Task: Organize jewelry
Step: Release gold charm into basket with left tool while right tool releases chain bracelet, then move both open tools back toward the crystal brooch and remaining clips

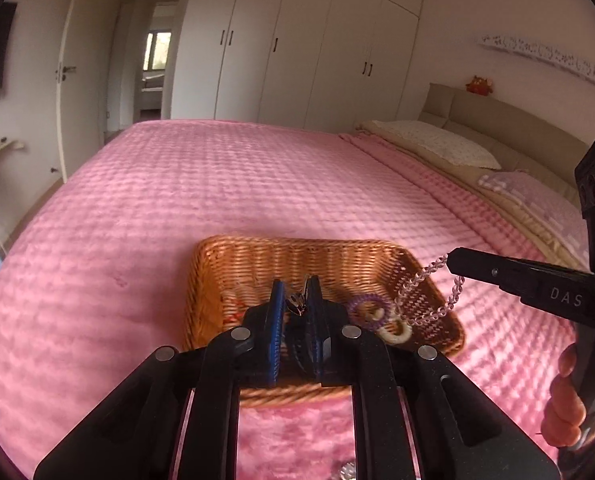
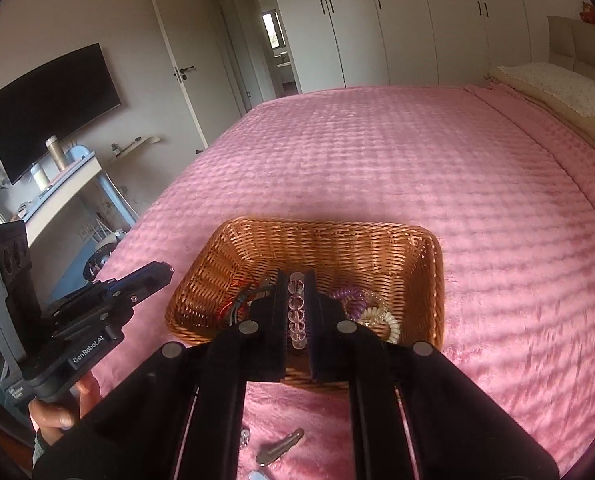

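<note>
A woven wicker basket (image 1: 329,260) (image 2: 325,244) rests on the pink bedspread. A purple coil tie (image 1: 367,305) (image 2: 352,297) and a cream coil tie (image 1: 395,331) (image 2: 382,319) lie inside it, with a red cord (image 2: 233,307) at its left. My left gripper (image 1: 296,285) (image 2: 157,274) hovers over the basket's near side, shut on a small silver metal clip (image 1: 297,303). My right gripper (image 2: 297,277) (image 1: 453,259) is shut on a clear pink beaded bracelet (image 2: 297,312) (image 1: 427,294), whose loop dangles over the basket's right rim.
On the bedspread (image 2: 417,160) in front of the basket lie a silver hair clip (image 2: 279,446) and a small sparkly piece (image 1: 347,470). Pillows (image 1: 437,142) and the headboard are far right. A desk (image 2: 65,188) and a TV stand left of the bed.
</note>
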